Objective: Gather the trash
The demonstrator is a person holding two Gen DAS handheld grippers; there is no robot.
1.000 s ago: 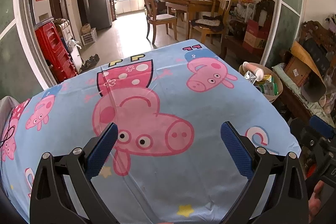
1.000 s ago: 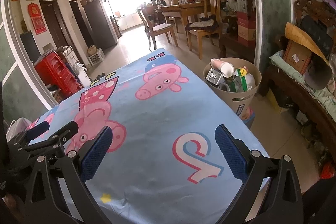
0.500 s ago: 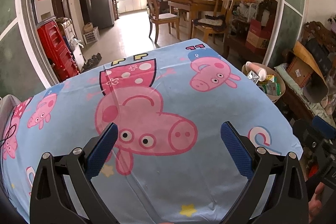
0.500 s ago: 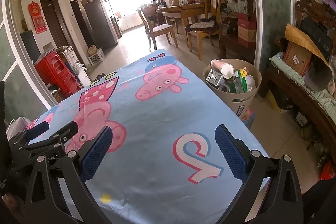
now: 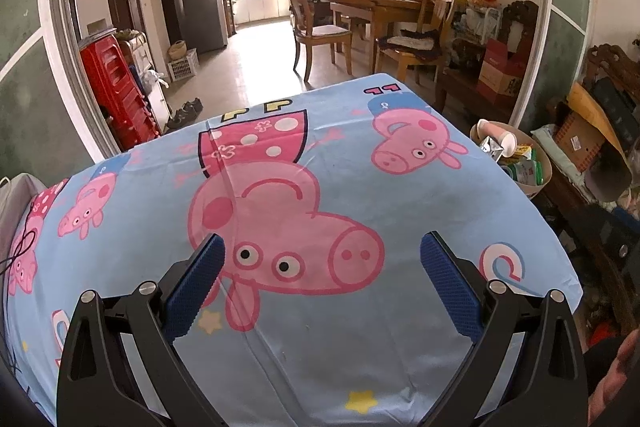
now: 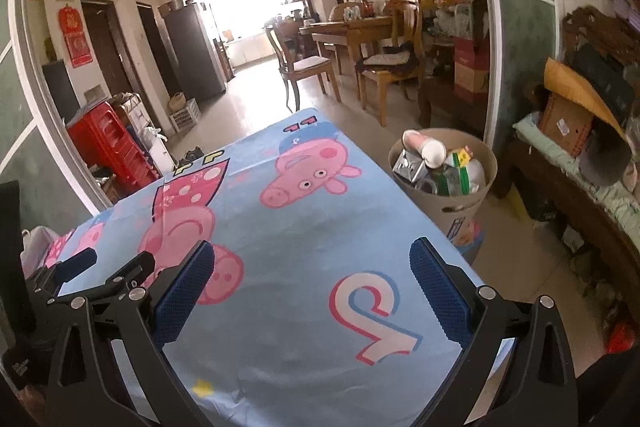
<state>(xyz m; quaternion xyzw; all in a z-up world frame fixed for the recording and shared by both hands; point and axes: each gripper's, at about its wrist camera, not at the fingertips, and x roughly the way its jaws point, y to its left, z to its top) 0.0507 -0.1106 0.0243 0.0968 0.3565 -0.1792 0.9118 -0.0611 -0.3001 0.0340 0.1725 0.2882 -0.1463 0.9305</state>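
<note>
Both grippers hover over the cartoon-print cloth on the desk (image 5: 400,327), the left gripper (image 5: 320,283) and right gripper (image 6: 310,287) each spread wide and holding nothing, likely because the desk shows no trash left. Beyond its far right edge the bin (image 6: 460,203) stands on the floor, packed with cups and cartons; its base is hidden.

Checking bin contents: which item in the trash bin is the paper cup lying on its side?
The pink-and-white paper cup, lying on its side on top of the pile at the far-left rim of the beige trash bin, open mouth toward the camera. The other items are cartons and wrappers.
</note>
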